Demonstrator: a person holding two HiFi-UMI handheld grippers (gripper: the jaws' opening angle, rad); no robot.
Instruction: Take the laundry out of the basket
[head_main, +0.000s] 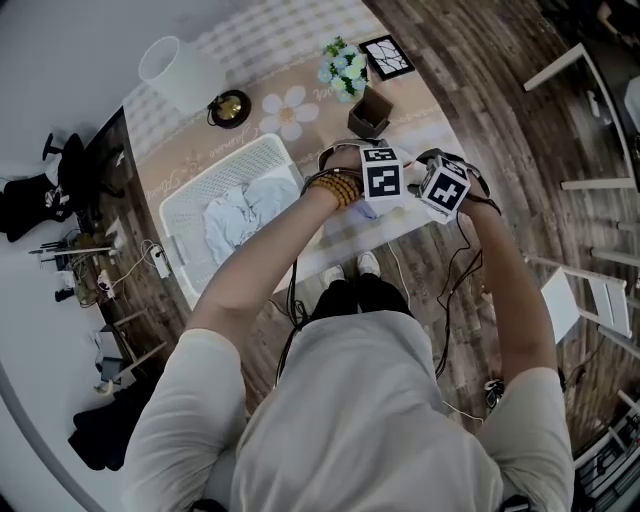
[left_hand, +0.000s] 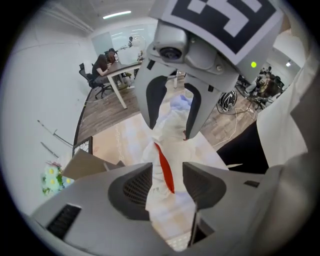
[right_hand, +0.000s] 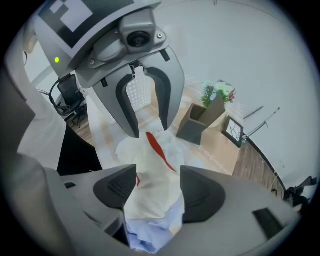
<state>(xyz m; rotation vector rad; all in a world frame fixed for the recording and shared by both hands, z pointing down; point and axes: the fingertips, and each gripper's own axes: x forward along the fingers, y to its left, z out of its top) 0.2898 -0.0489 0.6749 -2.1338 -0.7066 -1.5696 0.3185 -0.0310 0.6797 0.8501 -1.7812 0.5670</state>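
Two grippers, and both had their jaws standing apart, pinching nothing, which was the main thing to know here. The left gripper (left_hand: 167, 176) and the right gripper (right_hand: 157, 182) hung nose-down, facing each other over a white garment with a red stripe (right_hand: 150, 197). It lay bunched on the table (head_main: 190, 150), with some pale blue cloth (right_hand: 142, 240) showing at its near edge.

From the head view, the basket (head_main: 215, 172) sat at about 9 o'clock of the grippers with a pale heap of laundry (head_main: 235, 215) in it. A box of flowers (head_main: 368, 112) was at 12 o'clock.

My read: this piece was out and let go, with more left to fetch. To do the release well I'd have lifted straight up so neither pad dragged a fold along. Then I'd have checked both gripper views for cloth clinging to a pad before swinging over to 9 o'clock for the heap.
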